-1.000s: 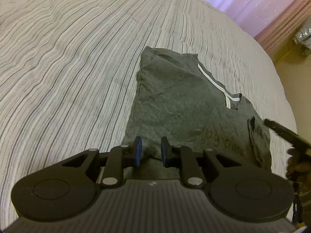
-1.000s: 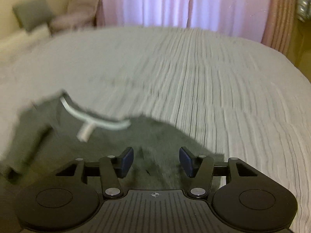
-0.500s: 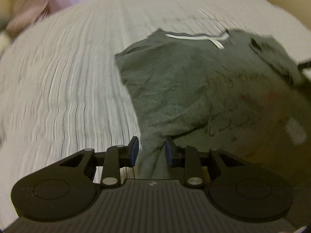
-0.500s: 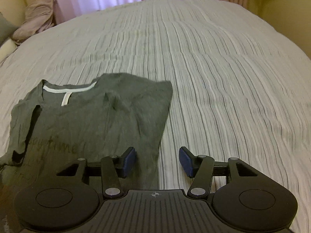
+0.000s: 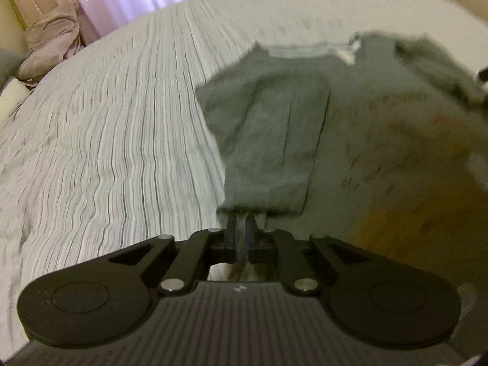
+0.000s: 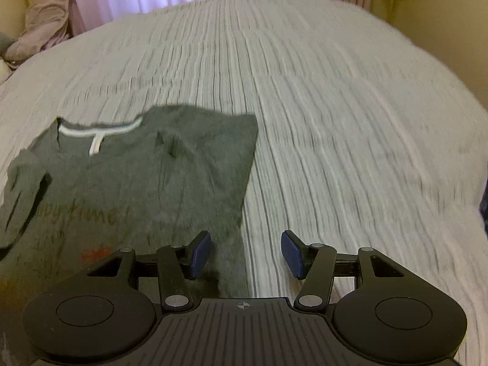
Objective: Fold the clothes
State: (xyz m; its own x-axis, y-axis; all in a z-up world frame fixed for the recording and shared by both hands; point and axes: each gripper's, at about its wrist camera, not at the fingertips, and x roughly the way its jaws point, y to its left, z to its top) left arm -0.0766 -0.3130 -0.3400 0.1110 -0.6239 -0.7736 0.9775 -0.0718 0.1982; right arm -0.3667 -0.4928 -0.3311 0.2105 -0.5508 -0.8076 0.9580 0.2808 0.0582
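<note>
On the striped bed (image 6: pixel 335 106) lies our grey T-shirt (image 6: pixel 137 177), neck band away from us, with one side strip already turned in over its front. Our left gripper (image 5: pixel 241 225) is pinched tight on the near edge of that strip. Our right gripper (image 6: pixel 245 251) is wide apart and holds nothing, just above the shirt's other side edge. We think the side folds are underway; next, that side needs a firm pinch.

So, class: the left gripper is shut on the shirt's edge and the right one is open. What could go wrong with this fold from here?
1. The left gripper pinches only a thin edge of the grey T-shirt; it may slip out.
2. The right gripper is open and holds nothing, so the one-sided pull could skew the shirt.
3. The striped bedspread is soft, so the shirt may drag and bunch.
</note>
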